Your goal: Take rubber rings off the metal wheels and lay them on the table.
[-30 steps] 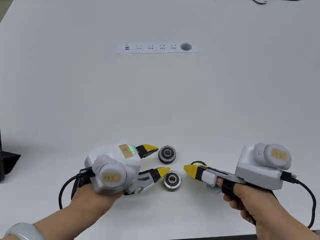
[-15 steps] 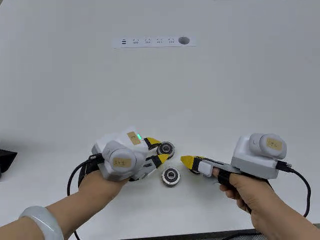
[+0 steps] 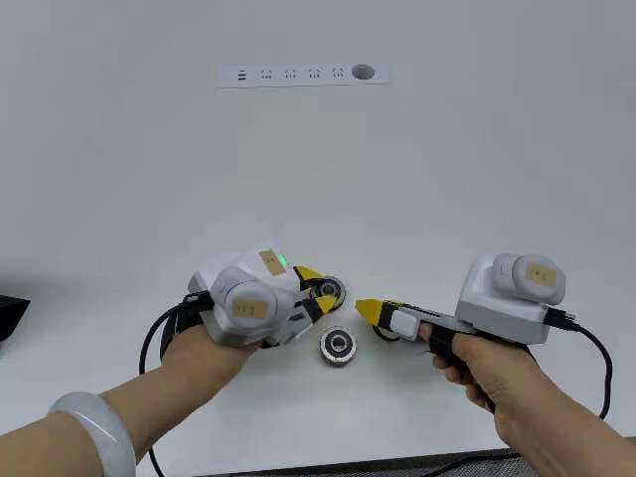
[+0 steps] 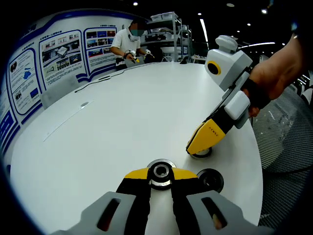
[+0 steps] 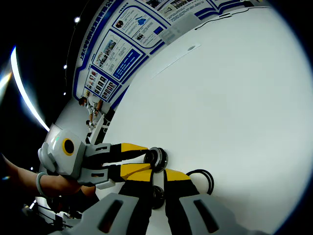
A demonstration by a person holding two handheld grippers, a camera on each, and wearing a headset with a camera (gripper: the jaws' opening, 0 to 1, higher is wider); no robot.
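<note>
1. The left tool (image 3: 316,290) has clenched on the far wheel (image 3: 331,291). A second ago its jaws stood spread, with one tip by each wheel. The wheel is now pinched between the yellow tips, low over the table (image 3: 447,179); whether it still touches the surface cannot be told.
2. The right tool (image 3: 370,309) has edged in from 3 o'clock, its jaws drawn together on nothing. Its tip now sits just beside the held wheel and points at it.
3. One ring (image 3: 386,333) lies flat on the table just beneath the right tool's tip, at about 2 o'clock from the near wheel (image 3: 339,345). It has not moved.
4. The near wheel rests untouched at 6 o'clock from the held one, close to it but apart.
5. In all likelihood the left tool has braced the far wheel so that the right one can work on it. One ring is already laid down, so the task looks roughly half done. Which wheel still wears rubber is too small to tell.
6. The right tool would probably have to open and catch the rim's edge next. The risk is the wheel twisting in the left tool's pinch.
</note>
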